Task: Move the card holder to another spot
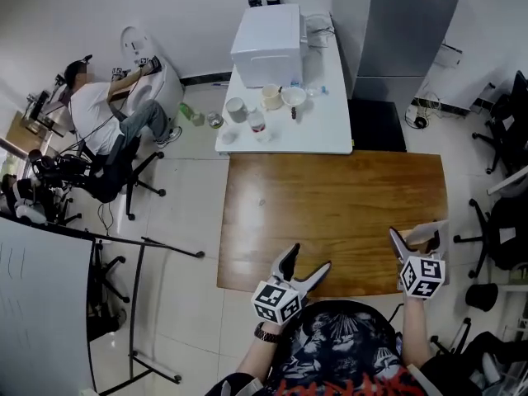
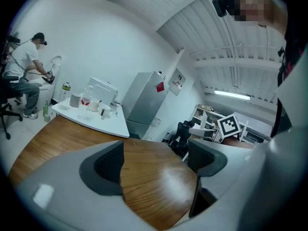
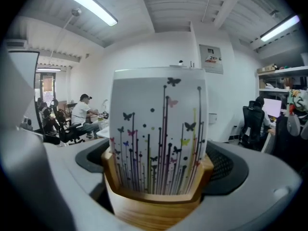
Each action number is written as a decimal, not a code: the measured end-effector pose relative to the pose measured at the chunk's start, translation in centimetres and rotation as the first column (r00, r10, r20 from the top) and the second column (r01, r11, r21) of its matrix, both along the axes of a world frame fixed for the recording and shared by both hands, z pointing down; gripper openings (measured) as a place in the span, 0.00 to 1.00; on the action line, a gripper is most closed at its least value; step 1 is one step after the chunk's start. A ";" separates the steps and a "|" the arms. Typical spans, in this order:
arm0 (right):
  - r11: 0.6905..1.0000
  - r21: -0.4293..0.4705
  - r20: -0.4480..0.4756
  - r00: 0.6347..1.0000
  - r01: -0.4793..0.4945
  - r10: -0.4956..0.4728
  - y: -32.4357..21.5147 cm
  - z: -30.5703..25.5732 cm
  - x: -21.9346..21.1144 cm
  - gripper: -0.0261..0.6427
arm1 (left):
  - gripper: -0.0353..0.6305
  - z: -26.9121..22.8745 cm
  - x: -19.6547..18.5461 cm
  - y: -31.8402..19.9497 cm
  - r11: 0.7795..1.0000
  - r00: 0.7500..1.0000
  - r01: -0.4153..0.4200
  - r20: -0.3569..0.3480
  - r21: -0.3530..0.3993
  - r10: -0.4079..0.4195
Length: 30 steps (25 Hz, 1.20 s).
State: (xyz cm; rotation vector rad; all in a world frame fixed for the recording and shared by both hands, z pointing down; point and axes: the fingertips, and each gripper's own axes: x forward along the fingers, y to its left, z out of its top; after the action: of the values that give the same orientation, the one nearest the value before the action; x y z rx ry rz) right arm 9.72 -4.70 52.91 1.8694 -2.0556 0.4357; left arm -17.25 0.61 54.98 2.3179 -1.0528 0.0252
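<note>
— What does the card holder (image 3: 155,203) look like?
— A pale wooden base, upright, carrying a white card (image 3: 159,124) printed with butterflies and coloured stems.
— And where is it?
— Clamped between the right gripper's (image 1: 418,239) jaws, by the table's (image 1: 330,213) right edge; possibly lifted off it.

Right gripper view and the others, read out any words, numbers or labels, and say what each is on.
No text is readable in any view.
Wall panel: red print, too blurred to read.
Card in the card holder: butterflies and stems, no words.
Marker cubes: square patterns, no letters.
</note>
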 end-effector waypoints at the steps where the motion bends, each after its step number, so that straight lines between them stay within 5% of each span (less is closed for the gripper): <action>1: 1.000 0.001 0.014 1.000 0.024 -0.024 -0.6 0.2 -1.8 0.91 | 0.69 0.1 -0.8 0.3 1.000 1.000 0.006 -0.007 0.003 -0.006; 6: 0.991 -0.049 0.111 0.986 0.128 -0.122 -3.6 3.9 -10.8 0.91 | 0.69 0.8 -3.7 0.2 0.998 0.998 -0.020 0.062 0.063 0.016; 10: 0.939 -0.147 0.103 0.949 0.310 -0.298 -5.2 10.8 -20.9 0.91 | 0.69 2.1 -8.7 1.1 0.995 0.993 0.104 0.052 0.012 -0.104; 14: 0.918 -0.214 0.095 0.942 0.334 -0.321 -9.6 18.4 -26.8 0.91 | 0.69 5.3 -13.4 3.5 0.964 0.970 0.243 0.006 -0.111 -0.244; 18: 0.910 -0.242 0.006 0.938 0.337 -0.346 -13.9 25.2 -32.7 0.90 | 0.69 8.0 -18.9 6.6 0.917 0.935 0.353 0.039 -0.187 -0.352; 23: 0.925 -0.238 -0.034 0.950 0.295 -0.311 -15.7 28.8 -33.9 0.91 | 0.69 6.1 -20.4 6.3 0.922 0.936 0.351 0.084 -0.166 -0.342; 27: 0.872 -0.331 0.078 0.931 0.361 -0.356 -14.5 30.0 -34.4 0.91 | 0.68 4.6 -19.6 2.9 0.937 0.944 0.331 0.050 -0.113 -0.327; 30: 0.900 -0.296 0.180 0.944 0.319 -0.276 -10.0 27.3 -30.1 0.91 | 0.68 4.4 -16.4 1.2 0.970 0.974 0.225 0.029 -0.091 -0.223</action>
State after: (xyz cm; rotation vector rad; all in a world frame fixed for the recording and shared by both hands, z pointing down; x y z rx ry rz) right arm -20.40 -14.67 80.17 1.3416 -2.1548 0.7790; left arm -33.64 1.82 59.42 2.1068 -1.2892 0.0081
